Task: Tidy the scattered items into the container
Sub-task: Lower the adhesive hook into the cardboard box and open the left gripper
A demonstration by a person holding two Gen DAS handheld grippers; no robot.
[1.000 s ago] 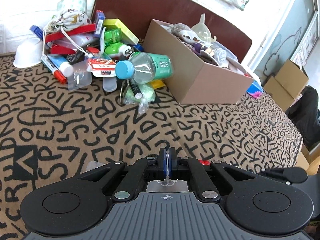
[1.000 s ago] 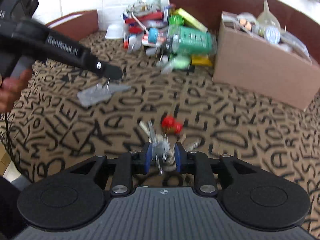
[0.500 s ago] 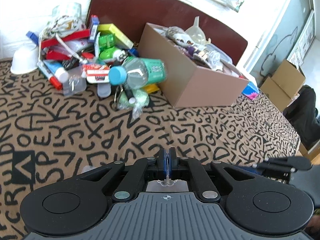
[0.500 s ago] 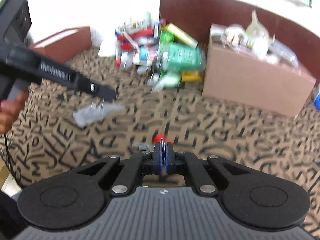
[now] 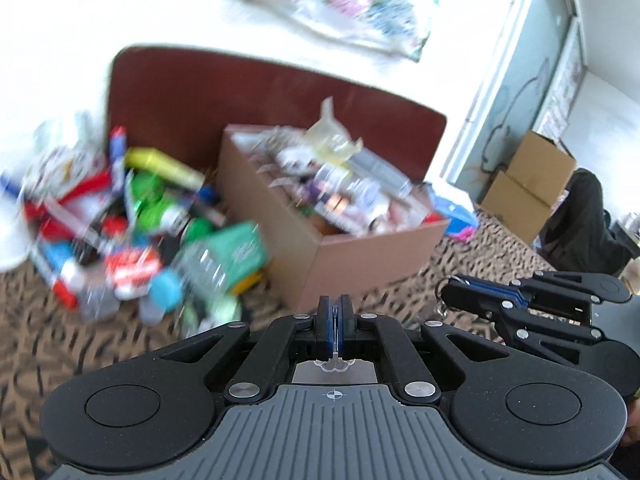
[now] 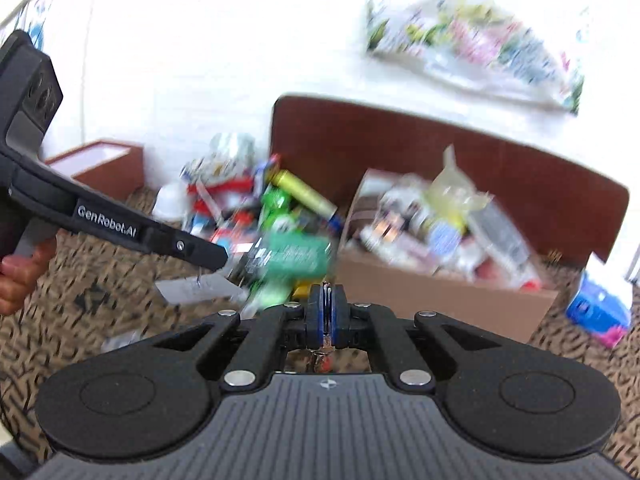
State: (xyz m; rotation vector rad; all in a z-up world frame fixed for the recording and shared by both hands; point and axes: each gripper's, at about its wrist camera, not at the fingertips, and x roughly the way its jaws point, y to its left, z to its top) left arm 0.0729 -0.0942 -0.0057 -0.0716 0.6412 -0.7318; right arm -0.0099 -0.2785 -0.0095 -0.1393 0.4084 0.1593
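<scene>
The cardboard box [image 5: 360,256], full of packets, stands on the patterned cloth; it also shows in the right wrist view [image 6: 448,296]. A pile of scattered items [image 5: 132,216] with a green-labelled bottle [image 5: 224,256] lies left of it. My left gripper [image 5: 335,312] is shut on a clear plastic hook plate [image 5: 335,364], which hangs below its tip in the right wrist view [image 6: 196,290]. My right gripper [image 6: 326,304] is shut on a small metal item with a red part [image 6: 320,358], seen beneath the fingers. Both are lifted above the cloth.
A white bowl [image 6: 170,200] sits at the pile's left end. A blue and pink packet [image 6: 600,308] lies right of the box. A brown headboard [image 5: 280,92] runs behind. Cardboard boxes [image 5: 528,188] stand on the floor at right.
Both grippers have risen and tilted up from the cloth, toward the box. The right gripper closed on the metal and red item and lifted it. The left still holds the hook plate.
</scene>
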